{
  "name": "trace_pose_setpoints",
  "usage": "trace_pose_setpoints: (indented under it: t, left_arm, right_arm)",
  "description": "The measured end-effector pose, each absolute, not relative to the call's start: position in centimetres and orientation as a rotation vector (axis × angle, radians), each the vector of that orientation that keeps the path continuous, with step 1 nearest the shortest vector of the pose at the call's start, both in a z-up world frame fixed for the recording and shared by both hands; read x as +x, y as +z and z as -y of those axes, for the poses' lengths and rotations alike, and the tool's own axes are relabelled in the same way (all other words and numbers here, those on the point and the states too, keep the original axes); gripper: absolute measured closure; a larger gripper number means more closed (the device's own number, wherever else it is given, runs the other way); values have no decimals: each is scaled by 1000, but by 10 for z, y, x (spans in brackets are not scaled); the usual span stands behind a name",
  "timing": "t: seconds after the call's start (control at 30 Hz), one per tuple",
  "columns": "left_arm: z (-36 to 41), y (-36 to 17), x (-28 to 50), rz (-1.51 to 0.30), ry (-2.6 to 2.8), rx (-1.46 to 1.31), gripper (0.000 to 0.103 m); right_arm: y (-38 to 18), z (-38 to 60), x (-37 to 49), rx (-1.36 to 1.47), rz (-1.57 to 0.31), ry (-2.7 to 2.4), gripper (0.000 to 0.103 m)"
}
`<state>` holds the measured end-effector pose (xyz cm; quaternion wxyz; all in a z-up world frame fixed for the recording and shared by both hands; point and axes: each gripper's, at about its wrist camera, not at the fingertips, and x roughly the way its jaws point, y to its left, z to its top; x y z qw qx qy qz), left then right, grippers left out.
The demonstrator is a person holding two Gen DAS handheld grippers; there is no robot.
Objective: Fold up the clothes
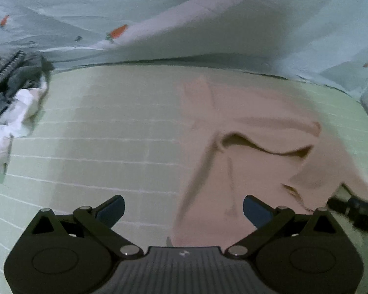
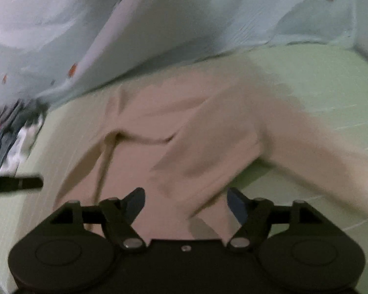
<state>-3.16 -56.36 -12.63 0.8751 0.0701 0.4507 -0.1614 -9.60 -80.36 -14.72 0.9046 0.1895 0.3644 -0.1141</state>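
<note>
Blurring is softening both views, so you are seeing the pink garment (image 1: 252, 122) only as a smooth shape lying flat on the green gridded surface (image 1: 98, 134), its near end cut off behind the claws. Its long axis is running from the claws away toward the pale blue patterned cloth (image 1: 85, 7). No label or writing is showing legibly. Your left claw (image 1: 183, 208) and right claw (image 2: 186, 203) are both hanging spread apart, gripping nothing. A heap of clothes (image 1: 9, 98) is lying at the left edge.
</note>
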Motion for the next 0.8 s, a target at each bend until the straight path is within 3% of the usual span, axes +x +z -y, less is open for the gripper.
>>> trace_pose_setpoints:
  t: [0.03,0.43,0.67,0.73,0.8]
  left_arm:
    - [571,-128,-35,-943,-347,150,1]
    - [681,-146,-45,-920,-572,225,1]
    - [717,-161,-27,-953,-678,307,2]
    - [721,-168,-19,-974,-688,304,4]
    - [723,-174,-10,-1008,-703,280,14]
  right_arm:
    - [-145,812,-102,376,-743,-273,3]
    - [-175,912,-124,307,-782,-550,2]
    - [-194,913,-119,222,-719,-576,0]
    - [-197,913,-122,234,-711,-588,0]
    - [-197,912,-125,229,-695,-592,0]
